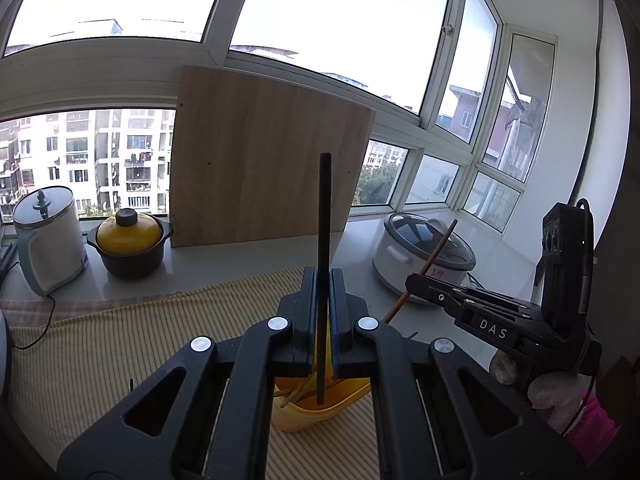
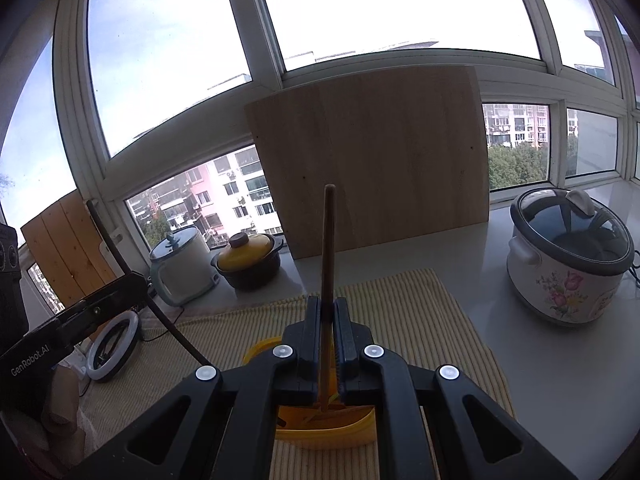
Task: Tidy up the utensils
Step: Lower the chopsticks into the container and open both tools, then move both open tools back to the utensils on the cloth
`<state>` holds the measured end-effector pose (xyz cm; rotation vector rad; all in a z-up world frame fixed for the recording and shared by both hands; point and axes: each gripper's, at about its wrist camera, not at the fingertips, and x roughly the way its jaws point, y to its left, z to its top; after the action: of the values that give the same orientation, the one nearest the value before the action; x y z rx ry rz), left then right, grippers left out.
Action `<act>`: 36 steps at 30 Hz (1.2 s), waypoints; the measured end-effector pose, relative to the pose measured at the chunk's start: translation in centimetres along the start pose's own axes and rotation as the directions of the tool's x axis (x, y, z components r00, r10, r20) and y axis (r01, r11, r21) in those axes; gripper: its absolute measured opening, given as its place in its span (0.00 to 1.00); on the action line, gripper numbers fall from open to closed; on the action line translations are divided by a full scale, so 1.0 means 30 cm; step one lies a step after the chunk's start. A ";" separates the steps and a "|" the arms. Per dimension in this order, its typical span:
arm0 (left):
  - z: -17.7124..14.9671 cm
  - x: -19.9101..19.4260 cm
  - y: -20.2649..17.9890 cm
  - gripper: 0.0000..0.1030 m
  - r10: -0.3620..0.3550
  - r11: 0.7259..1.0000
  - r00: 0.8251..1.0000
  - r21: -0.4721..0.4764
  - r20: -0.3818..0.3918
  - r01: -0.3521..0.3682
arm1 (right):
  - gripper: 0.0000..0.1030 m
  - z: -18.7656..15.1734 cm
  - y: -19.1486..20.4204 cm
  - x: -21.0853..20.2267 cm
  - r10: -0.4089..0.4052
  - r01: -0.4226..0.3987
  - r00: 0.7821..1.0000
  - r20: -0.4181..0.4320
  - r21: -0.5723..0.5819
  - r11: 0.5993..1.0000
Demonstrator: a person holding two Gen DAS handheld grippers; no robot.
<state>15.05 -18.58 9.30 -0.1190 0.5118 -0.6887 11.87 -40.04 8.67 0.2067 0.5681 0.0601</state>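
My left gripper (image 1: pixel 323 276) is shut on a black chopstick (image 1: pixel 324 216) that stands upright, its lower end over a yellow holder (image 1: pixel 316 410) with several wooden sticks inside. My right gripper (image 2: pixel 328 306) is shut on a brown wooden chopstick (image 2: pixel 329 240), also upright, with its lower tip just above the same yellow holder (image 2: pixel 320 432). In the left wrist view the right gripper (image 1: pixel 412 280) reaches in from the right with its brown chopstick (image 1: pixel 436 258) slanting. The left gripper (image 2: pixel 138 280) shows at the left of the right wrist view with the black chopstick (image 2: pixel 132 272).
A striped yellow cloth (image 1: pixel 120 344) covers the counter under the holder. A wooden board (image 1: pixel 264 160) leans on the window behind. A white kettle (image 1: pixel 48 236) and a yellow-lidded black pot (image 1: pixel 130 244) stand at left, a rice cooker (image 2: pixel 568 252) at right, a ring light (image 2: pixel 112 342) low left.
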 end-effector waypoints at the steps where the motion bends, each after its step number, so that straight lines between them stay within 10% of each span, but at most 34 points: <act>1: -0.004 0.005 -0.003 0.03 0.000 1.000 1.000 0.002 -0.005 0.000 | 0.04 -0.003 0.003 0.012 -0.002 0.002 1.000 -0.008 -0.003 1.000; 18: -0.081 0.060 -0.035 0.03 -0.002 1.000 0.997 0.031 -0.077 0.004 | 0.07 -0.047 -0.020 0.132 -0.027 0.029 0.995 -0.096 0.017 0.999; 22: -0.082 0.045 -0.038 0.22 -0.008 1.000 0.998 0.030 -0.070 0.010 | 0.33 -0.046 -0.022 0.122 -0.028 0.030 0.996 -0.084 0.031 0.999; 36: -0.091 -0.071 -0.012 0.29 0.018 0.998 1.000 0.058 -0.019 -0.017 | 0.40 -0.031 -0.011 0.050 -0.042 0.044 0.999 -0.034 0.055 0.998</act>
<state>12.12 -17.36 7.89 -0.0531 0.5105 -0.6873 12.62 -40.03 7.05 0.2485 0.6073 0.0060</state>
